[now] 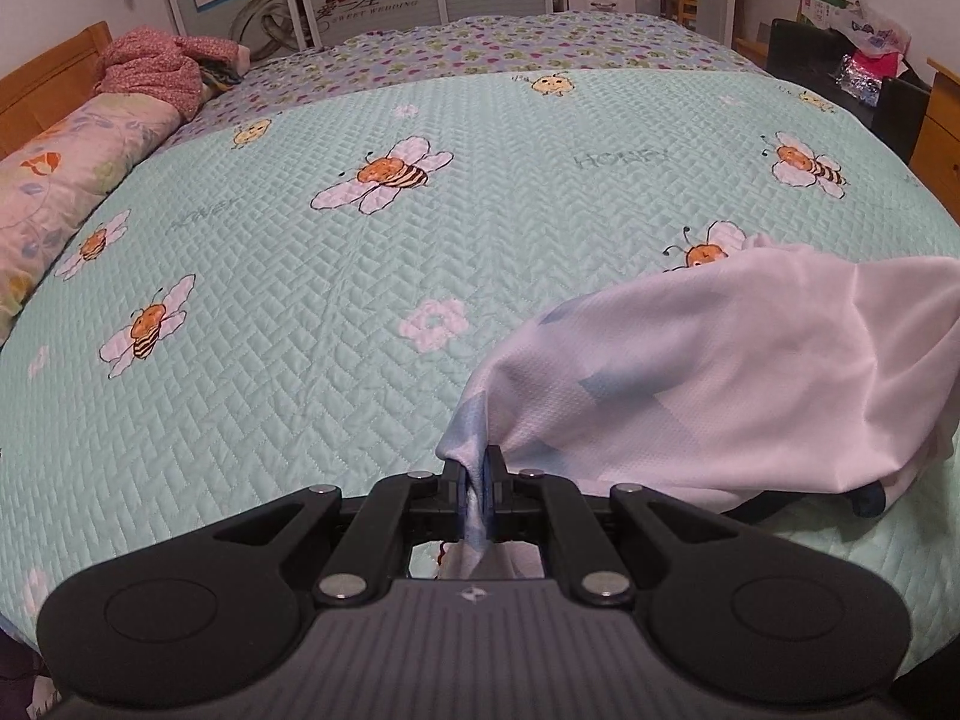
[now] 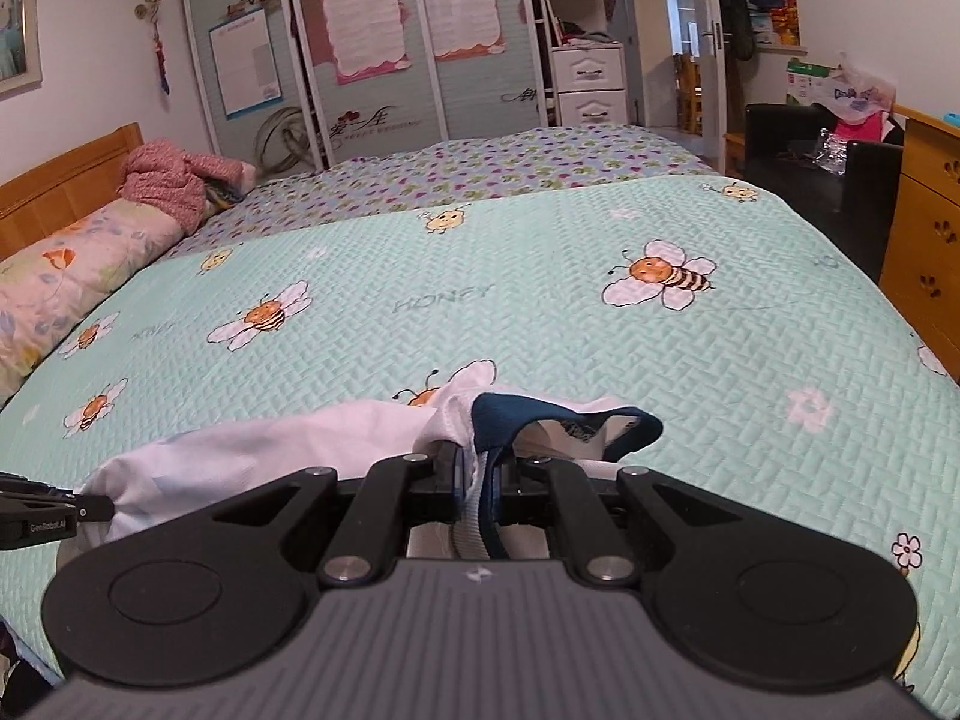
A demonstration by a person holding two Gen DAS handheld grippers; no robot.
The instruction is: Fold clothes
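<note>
bedroom first: one wide bed [image 2: 540, 324] fills both views under a mint quilted cover printed with bees, with a purple heart-print cover past it toward 12 o'clock. one floral bolster [image 1: 66, 180] lies along the wooden headboard at 9 o'clock, and one pink crumpled bundle [image 1: 153, 69] sits on its far end near 10 o'clock. one wardrobe [image 2: 372, 60] with sliding doors stands at 12 o'clock, one white drawer unit [image 2: 591, 84] at 1 o'clock, one wooden dresser [image 2: 927, 228] at 3 o'clock.

one garment is in play: a white shirt [image 1: 750, 372] with a dark blue collar band [image 2: 516, 414] and pale blue patches. it hangs slack between the two tools at the near edge of the bed, at 6 o'clock in the right wrist view and 4 o'clock in the left.

two grippers, both clamped on cloth: the left gripper [image 1: 478, 480] pinches a bunched white-and-pale-blue edge, the right gripper [image 2: 477, 477] pinches fabric right at the collar.

by my reading the shirt is gathered rather than flat, held up at two points. this could be a spreading-out for folding or a carry partway through; the pictures don't settle which. either way, the grips must hold evenly so the slack cloth does not twist.
</note>
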